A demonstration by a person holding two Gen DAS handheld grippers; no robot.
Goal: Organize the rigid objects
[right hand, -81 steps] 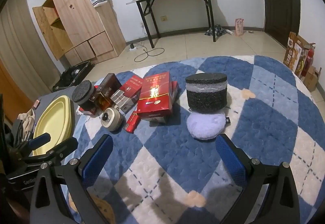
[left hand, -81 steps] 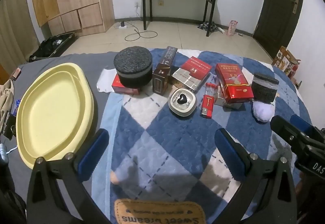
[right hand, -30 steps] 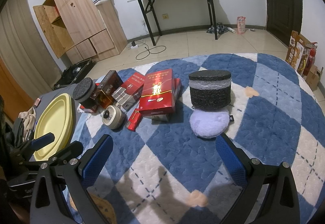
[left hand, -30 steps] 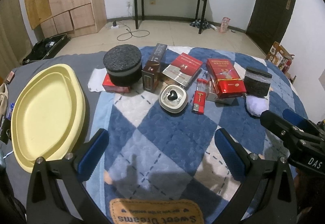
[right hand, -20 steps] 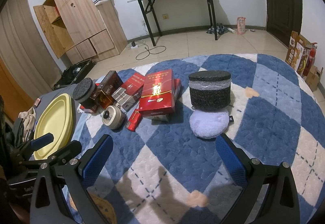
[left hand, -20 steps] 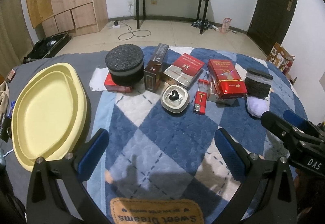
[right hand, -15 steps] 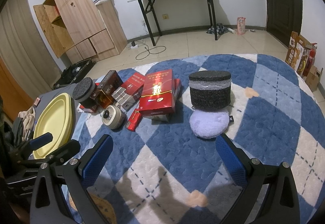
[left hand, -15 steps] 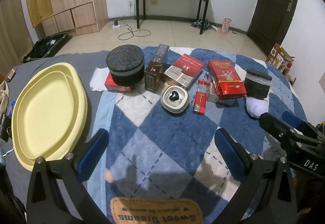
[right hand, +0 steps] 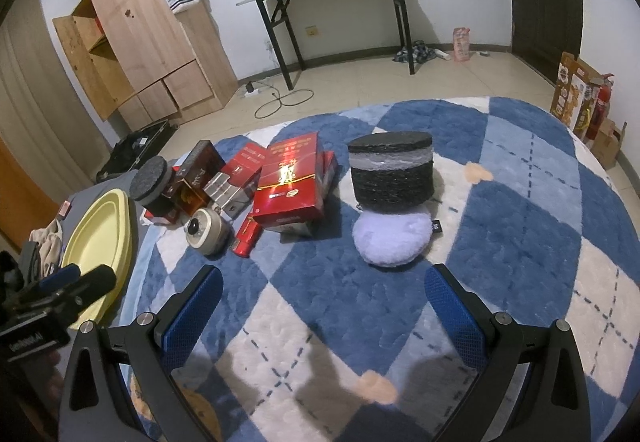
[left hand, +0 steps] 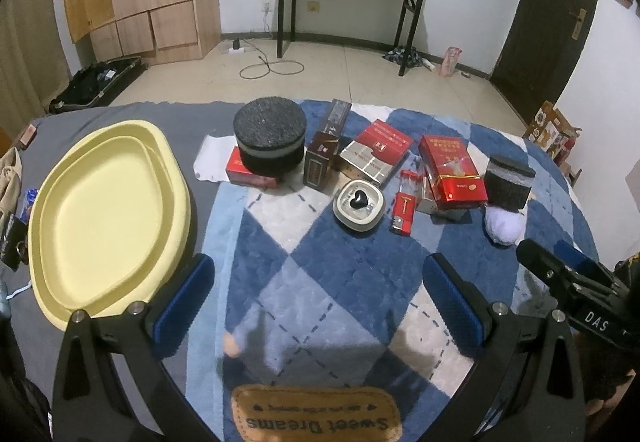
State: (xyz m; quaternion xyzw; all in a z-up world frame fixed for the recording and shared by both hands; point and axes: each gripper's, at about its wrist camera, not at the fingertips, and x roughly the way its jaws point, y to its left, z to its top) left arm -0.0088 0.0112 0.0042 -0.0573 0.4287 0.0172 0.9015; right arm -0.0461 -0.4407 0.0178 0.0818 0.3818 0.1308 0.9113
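Blue-and-white checked quilt [left hand: 320,262] covers the bed where everything sits, with a tiled floor, a black folding table and a wooden cupboard behind. Nothing looks sorted yet, as far as the two views show. The yellow tray [left hand: 52,282] lies bare on the grey sheet at the left edge, and every item is well apart from it, bunched along the far side of the quilt: a black foam cylinder [left hand: 270,139] on a small red box, a dark brown box [left hand: 322,157], a red-and-silver carton [left hand: 374,153], a round tin with a heart on its lid [left hand: 359,205], a red lighter [left hand: 403,207], a big red box [right hand: 290,177], a second foam cylinder [right hand: 392,173] and a pale purple puff [right hand: 394,238] touching its base. The left gripper [left hand: 320,300] and right gripper [right hand: 320,308] both hover over bare quilt with their fingers spread wide, holding nothing. I judge the whole job remains: each hard item needs carrying over, likely to the tray.
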